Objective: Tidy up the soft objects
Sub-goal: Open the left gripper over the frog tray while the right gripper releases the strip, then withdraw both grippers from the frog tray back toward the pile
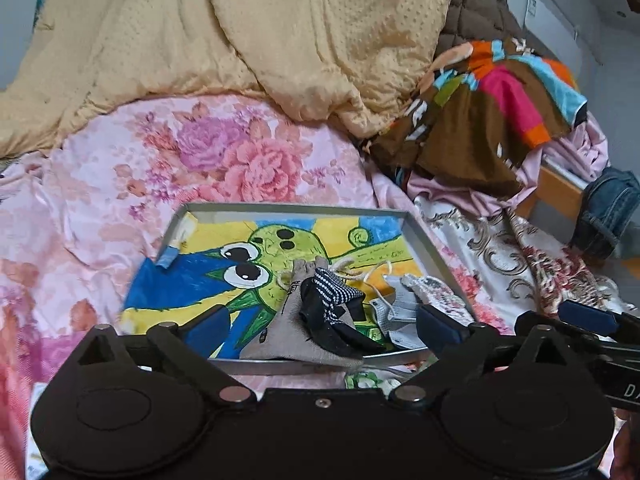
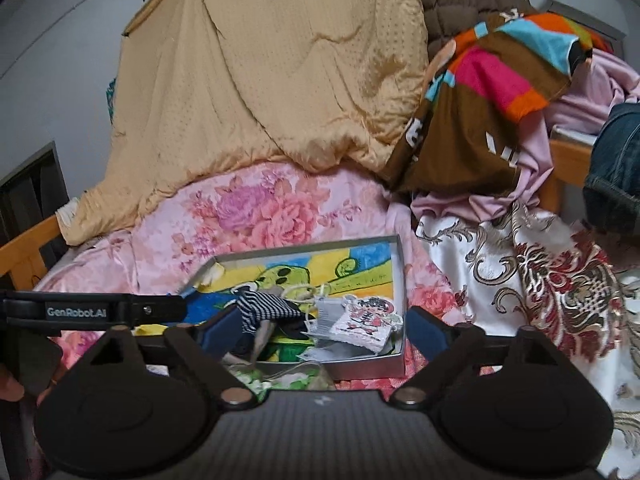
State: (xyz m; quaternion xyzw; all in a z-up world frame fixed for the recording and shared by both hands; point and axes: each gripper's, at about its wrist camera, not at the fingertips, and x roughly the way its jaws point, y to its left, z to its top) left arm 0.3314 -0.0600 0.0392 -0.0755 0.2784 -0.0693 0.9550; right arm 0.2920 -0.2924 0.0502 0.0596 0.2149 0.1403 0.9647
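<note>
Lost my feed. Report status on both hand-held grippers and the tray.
Left hand-held gripper open, empty. Right hand-held gripper open, empty. Soft items piled in tray: pouch, striped sock, face mask. Nothing blocking.

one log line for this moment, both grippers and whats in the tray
left gripper: open, empty | right gripper: open, empty | tray: beige pouch, striped sock, face mask

Left gripper [image 1: 320, 326]: matte black body, two round housings, silver pivot pins, central screw, blue finger pads [image 1: 204, 328]. Right gripper [image 2: 316, 330]: same black linkage, ribbed grey centre plate with a small white mark. White "GenRobot.AI" lettering on the left gripper's side.
</note>
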